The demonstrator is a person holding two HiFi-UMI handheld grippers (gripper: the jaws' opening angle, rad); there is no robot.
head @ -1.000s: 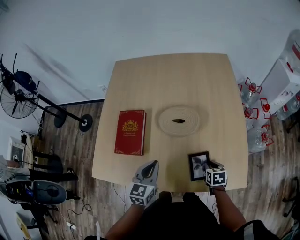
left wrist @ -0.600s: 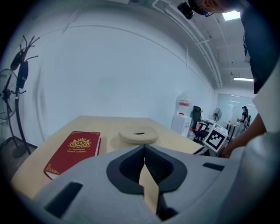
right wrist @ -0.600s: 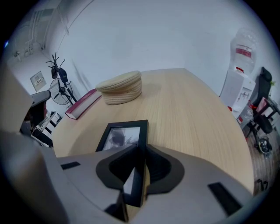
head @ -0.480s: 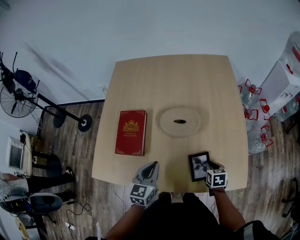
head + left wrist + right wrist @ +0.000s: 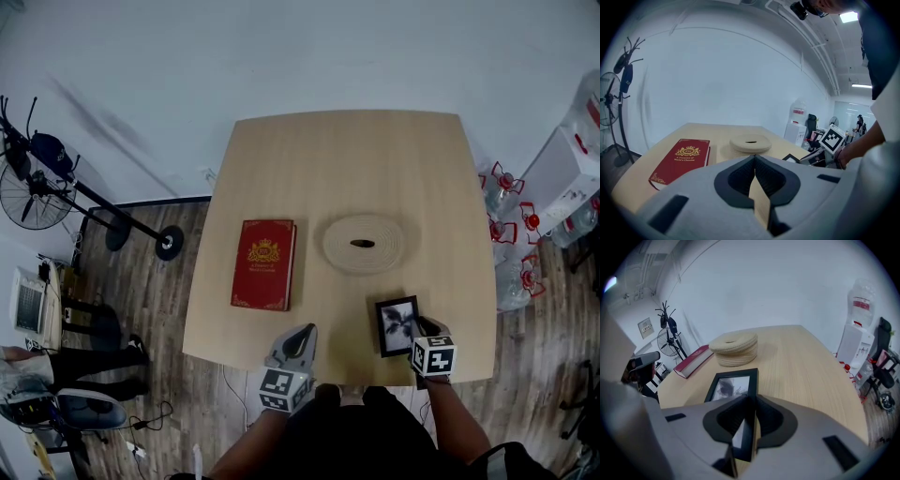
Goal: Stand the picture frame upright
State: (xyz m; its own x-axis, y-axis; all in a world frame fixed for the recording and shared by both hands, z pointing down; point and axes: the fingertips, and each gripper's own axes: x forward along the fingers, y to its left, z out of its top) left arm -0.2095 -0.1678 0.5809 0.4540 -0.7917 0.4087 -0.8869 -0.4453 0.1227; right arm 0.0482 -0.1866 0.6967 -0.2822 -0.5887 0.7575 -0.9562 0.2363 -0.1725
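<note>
A small black picture frame (image 5: pixel 397 324) with a grey photo lies near the front right edge of the wooden table (image 5: pixel 375 159), face up and close to flat. My right gripper (image 5: pixel 419 330) is at the frame's right side, shut on its black rim. In the right gripper view the frame (image 5: pixel 731 386) runs away from the jaws, its near edge pinched between the pads of my right gripper (image 5: pixel 749 427). My left gripper (image 5: pixel 302 336) hovers at the table's front edge, shut and empty. In the left gripper view my left gripper (image 5: pixel 754 176) points across the table.
A red book (image 5: pixel 264 264) lies left of centre. A round coil of pale rope (image 5: pixel 362 244) sits behind the frame. Water bottles (image 5: pixel 511 234) stand on the floor at the right, and a fan (image 5: pixel 37 192) and a stand at the left.
The picture frame has shifted slightly away from the table's front edge with the right gripper at its side. The left gripper has stayed in place.
</note>
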